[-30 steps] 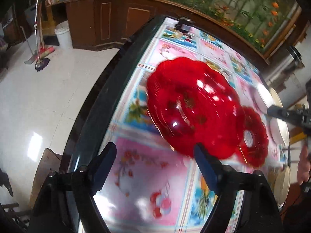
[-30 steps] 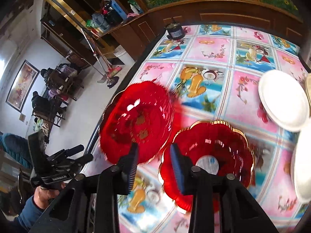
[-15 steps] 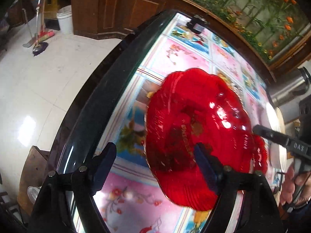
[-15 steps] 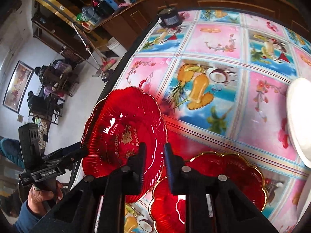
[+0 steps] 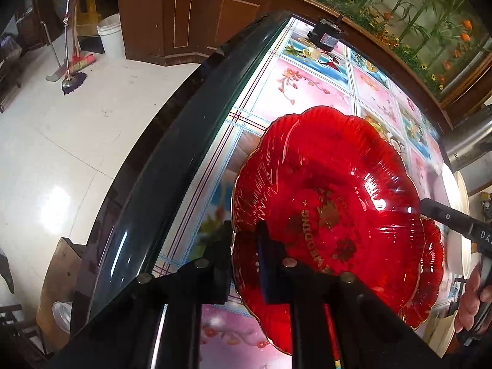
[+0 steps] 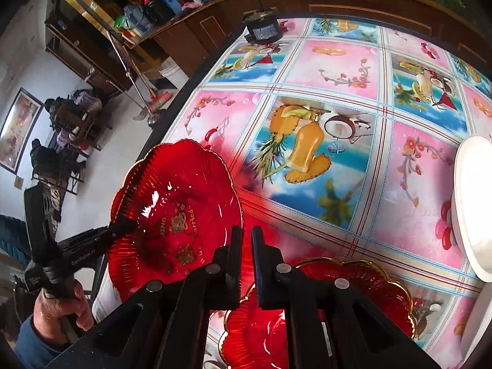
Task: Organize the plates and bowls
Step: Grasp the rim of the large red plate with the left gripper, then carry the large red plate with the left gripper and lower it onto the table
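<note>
Both tongs pinch one red scalloped plate [image 5: 332, 212] by opposite rim edges, lifted and tilted off the desk [image 6: 323, 160]. The left tongs [image 5: 244, 258] have just closed: one finger outside the rim, one inside the dish, gripping the near edge. The right tongs [image 6: 246, 246] have also just closed, nearly together, apparently on the plate's right rim; the exact contact is masked by the fingers and a red blur. A two-sided grip probably keeps the wide, slick plate level for stacking. A second red plate [image 6: 353, 295] lies on the desk directly below the right tongs, likely the stack target. A white plate [image 6: 470, 203] sits far right of them, cut off by the frame. The gold lettering on the held plate is only partly readable. How high the plate hangs over the desk is unclear. A black device [image 6: 263, 29] sits at the far desk edge.
</note>
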The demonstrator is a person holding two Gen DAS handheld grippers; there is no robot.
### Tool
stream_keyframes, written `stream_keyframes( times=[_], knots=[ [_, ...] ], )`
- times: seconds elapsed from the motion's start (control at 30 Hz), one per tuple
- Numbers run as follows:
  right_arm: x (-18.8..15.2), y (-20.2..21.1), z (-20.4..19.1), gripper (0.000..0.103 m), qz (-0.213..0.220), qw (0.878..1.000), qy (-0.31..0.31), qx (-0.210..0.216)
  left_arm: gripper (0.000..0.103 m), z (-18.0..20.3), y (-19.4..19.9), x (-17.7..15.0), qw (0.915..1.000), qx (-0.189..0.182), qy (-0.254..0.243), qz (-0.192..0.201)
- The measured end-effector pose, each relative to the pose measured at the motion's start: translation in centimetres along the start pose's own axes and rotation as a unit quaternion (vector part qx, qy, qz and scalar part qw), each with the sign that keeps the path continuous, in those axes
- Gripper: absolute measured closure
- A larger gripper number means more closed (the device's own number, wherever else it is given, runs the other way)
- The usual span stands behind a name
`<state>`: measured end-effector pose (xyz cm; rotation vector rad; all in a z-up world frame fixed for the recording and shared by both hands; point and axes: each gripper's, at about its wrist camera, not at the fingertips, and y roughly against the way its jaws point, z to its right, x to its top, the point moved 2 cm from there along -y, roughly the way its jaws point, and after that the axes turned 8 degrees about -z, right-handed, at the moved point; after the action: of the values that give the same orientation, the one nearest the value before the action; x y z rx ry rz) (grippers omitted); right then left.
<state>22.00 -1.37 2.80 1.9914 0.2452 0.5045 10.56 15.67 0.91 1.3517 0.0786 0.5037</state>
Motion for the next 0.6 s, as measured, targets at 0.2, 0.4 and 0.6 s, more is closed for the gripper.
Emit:
stream_keyframes(
  times=[0.2, 0.4, 0.6],
  knots=[
    [-0.2, -0.4, -0.5, 0.094, 0.000, 1.000, -0.001, 0.012, 0.089, -0.2, 0.1, -0.3, 1.0000, 0.002, 0.000, 0.004],
    [-1.1, -1.2, -0.6, 0.095, -0.010, 1.000, 0.000, 0.008, 0.089, 0.1, 0.6, -1.1, 0.9998, 0.016, -0.007, 0.011],
    [-4.3, 0.3, -1.5, 0.095, -0.012, 0.999, -0.007, 0.031, 0.089, -0.1, 3.3, -5.1, 0.9994, 0.017, -0.011, 0.029]
  ],
)
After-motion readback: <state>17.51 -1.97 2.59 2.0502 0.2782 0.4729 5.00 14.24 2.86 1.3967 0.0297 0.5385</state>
